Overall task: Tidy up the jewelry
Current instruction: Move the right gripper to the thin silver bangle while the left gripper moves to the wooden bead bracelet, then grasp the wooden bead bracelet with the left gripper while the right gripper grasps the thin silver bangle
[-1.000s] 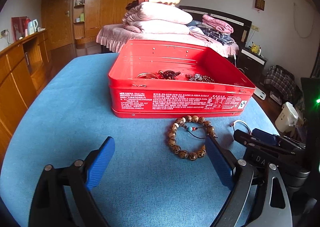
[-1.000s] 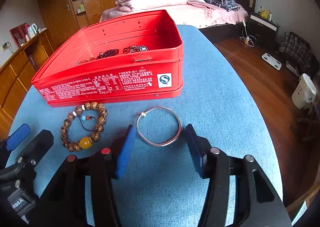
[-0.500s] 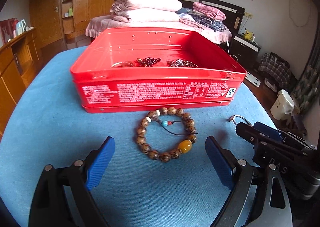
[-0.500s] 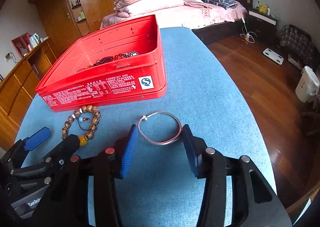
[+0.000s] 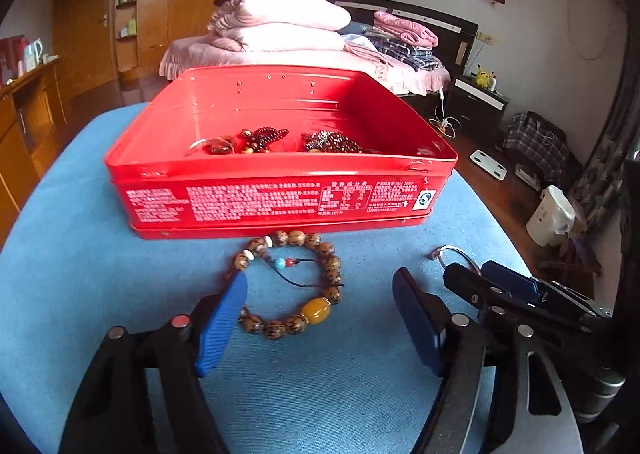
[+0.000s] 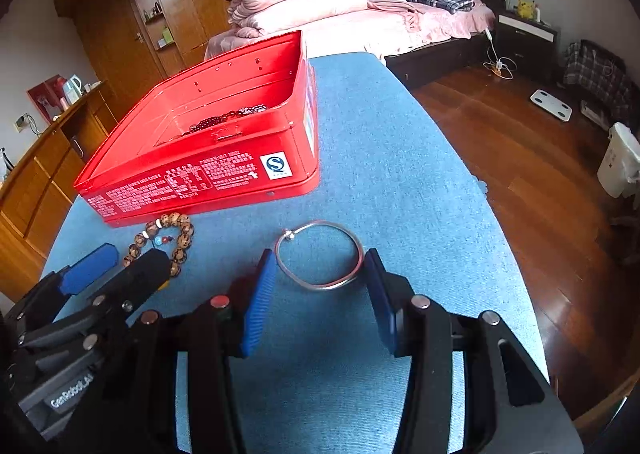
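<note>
A wooden bead bracelet (image 5: 332, 266) with an amber bead lies on the blue tablecloth (image 5: 80, 274), just in front of the red tin (image 5: 280, 205). My left gripper (image 5: 320, 280) straddles it with its jaws closing. The left pad touches the beads and the right pad stands apart. A thin silver bangle (image 6: 320, 286) rests on the cloth to the right. My right gripper (image 6: 320, 254) is shut on it, a pad against each side. The red tin (image 6: 192, 177) holds several dark bead pieces (image 5: 260, 137). Each gripper also shows in the other's view: right gripper (image 5: 480, 274), left gripper (image 6: 124, 260).
The round table's edge (image 6: 500, 221) drops to a wooden floor on the right. A bed with stacked pink bedding (image 5: 288, 25) stands behind the table. Wooden cabinets (image 6: 36, 181) stand on the left. A white bin (image 6: 620, 161) sits on the floor.
In the left wrist view the bead bracelet has shifted from beside the right finger to between the two, and the jaws have narrowed. The right gripper keeps the bangle; the tin has slid left in its view.
</note>
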`<state>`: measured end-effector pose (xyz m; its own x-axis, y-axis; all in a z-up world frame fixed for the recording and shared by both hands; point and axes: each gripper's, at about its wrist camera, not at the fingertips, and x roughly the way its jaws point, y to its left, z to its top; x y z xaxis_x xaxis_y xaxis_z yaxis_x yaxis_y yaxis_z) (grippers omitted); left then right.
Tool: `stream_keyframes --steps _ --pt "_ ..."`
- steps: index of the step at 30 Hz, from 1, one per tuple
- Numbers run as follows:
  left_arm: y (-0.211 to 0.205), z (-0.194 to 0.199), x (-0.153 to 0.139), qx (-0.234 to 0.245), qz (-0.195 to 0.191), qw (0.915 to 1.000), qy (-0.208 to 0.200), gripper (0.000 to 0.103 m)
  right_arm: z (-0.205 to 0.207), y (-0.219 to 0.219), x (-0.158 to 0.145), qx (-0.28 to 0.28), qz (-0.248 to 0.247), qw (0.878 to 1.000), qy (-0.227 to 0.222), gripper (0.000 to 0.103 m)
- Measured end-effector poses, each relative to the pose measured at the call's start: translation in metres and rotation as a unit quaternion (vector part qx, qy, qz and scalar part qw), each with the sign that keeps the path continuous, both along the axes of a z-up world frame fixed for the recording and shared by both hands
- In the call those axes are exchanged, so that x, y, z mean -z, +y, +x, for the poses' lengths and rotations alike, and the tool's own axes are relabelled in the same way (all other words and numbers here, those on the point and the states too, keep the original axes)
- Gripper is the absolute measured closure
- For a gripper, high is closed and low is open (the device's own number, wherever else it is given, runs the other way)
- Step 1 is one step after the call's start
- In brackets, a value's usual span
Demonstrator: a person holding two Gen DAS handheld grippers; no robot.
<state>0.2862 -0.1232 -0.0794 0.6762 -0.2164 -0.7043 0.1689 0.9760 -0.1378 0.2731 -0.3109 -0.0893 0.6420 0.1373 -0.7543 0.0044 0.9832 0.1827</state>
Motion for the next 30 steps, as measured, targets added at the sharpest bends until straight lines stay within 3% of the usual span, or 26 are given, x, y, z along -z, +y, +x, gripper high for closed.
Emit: stream_keyframes --steps 4,12,14,16,17,20,26,28,29,30 --pt "-0.007 0.007 0.01 0.012 0.007 0.9996 0.023 0.043 -0.002 -0.009 0.0 0.007 0.002 1.0 -0.003 0.059" --pt "-0.013 0.015 0.018 0.008 0.028 0.9986 0.043 0.047 -0.003 -0.017 0.002 0.011 0.007 1.0 -0.004 0.059" --pt "-0.011 0.015 0.018 -0.005 0.033 0.9986 0.042 0.059 -0.003 -0.018 0.003 0.011 0.009 1.0 -0.003 0.059" --pt "-0.006 0.014 0.017 -0.009 0.025 0.9988 0.042 0.082 -0.003 -0.018 0.003 0.011 0.01 1.0 -0.003 0.059" --pt "-0.004 0.014 0.017 -0.005 0.019 0.9989 0.042 0.086 -0.003 -0.018 0.004 0.011 0.009 1.0 -0.002 0.059" --pt "0.003 0.014 0.017 -0.008 0.007 0.999 0.043 0.091 -0.003 -0.016 0.004 0.01 0.0 1.0 0.0 0.058" --pt "0.017 0.011 0.016 -0.01 -0.015 0.9988 0.045 0.091 -0.001 -0.009 0.005 0.002 -0.019 1.0 0.005 0.051" --pt "0.02 0.008 0.015 -0.011 -0.02 0.9987 0.045 0.091 0.0 -0.006 0.005 0.003 -0.03 1.0 0.005 0.052" --pt "0.022 0.006 0.015 -0.012 -0.023 0.9986 0.045 0.091 -0.001 -0.007 0.005 0.004 -0.032 0.999 0.004 0.059" --pt "0.025 0.003 0.015 -0.013 -0.025 0.9986 0.045 0.091 -0.001 -0.007 0.005 0.0 -0.029 1.0 0.002 0.059"
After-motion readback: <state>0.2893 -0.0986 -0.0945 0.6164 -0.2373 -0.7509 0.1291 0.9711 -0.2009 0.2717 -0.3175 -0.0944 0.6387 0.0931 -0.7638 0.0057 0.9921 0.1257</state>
